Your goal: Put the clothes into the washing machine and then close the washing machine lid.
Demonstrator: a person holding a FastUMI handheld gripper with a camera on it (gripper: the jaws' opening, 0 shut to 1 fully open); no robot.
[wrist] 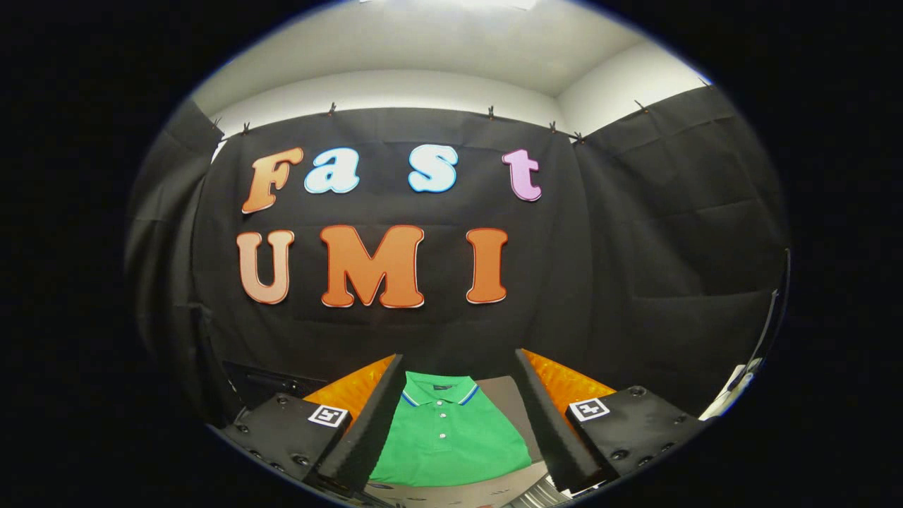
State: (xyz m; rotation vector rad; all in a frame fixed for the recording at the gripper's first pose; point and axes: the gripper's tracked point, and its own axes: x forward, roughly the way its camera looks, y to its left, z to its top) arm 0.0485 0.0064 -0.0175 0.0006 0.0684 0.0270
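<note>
A folded green polo shirt (446, 437) with a blue-and-white trimmed collar lies flat on a grey surface (502, 392), collar toward the black cloth wall. My gripper (458, 363) is open and held above the shirt. The left finger (370, 423) and right finger (547, 423) are spread wide, and the shirt shows in the gap between them. Nothing is held and neither pad touches the fabric.
The black cloth wall (635, 282) stands close behind the shirt and wraps round both sides. A dark box-like object (264, 384) sits beyond the left finger. A white object (737, 388) pokes in past the right finger.
</note>
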